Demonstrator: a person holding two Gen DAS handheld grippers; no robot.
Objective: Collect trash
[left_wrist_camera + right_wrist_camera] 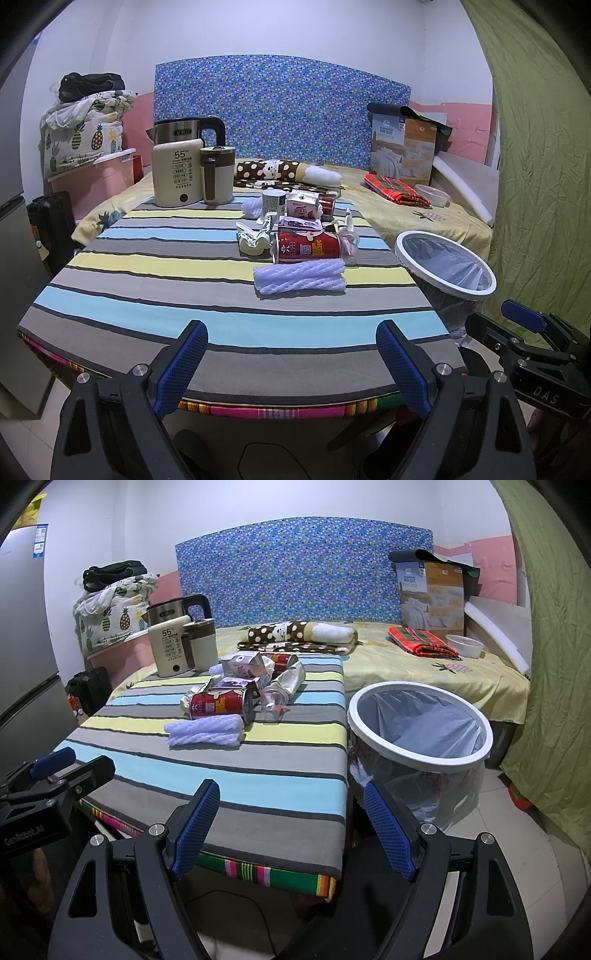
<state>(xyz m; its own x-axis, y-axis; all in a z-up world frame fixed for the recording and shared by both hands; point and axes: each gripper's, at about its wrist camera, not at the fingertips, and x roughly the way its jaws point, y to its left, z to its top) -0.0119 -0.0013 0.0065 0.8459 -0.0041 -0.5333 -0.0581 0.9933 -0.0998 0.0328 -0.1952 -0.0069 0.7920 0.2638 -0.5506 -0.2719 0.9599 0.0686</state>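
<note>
Left gripper (291, 363): hovering over the table's near edge, jaws spread wide, holding nothing.
Right gripper (291, 825): hanging by the table's near right corner, jaws gaping too, nothing between them.
Table (147, 314): wearing a striped cloth, carrying all the trash toward its far right part.
Foam sleeve (300, 280): lying nearest of the pile, white and ribbed, lengthwise across the stripes, apart from both grippers.
Red can (307, 246): lying on its side just behind the foam sleeve, touching the wrappers around it.
Milk carton (303, 209): standing further back in the cluster, near the far edge.
Kettle (181, 166): sitting at the far left corner beside a mug, looking like a keeper, not trash.
Trash bin (421, 727): waiting on the floor just off the table's right edge, liner open, looking empty so far.
Step in hand: probably opening the collection, nothing yet grasped or binned.
Doing it well: taking the foam sleeve first, being nearest and unobstructed; closing across its short width; squeezing lightly, foam likely crushing; lifting clear before swinging right over the bin rim.
Watching for: nudging the red can and setting it rolling toward the right edge.
</note>
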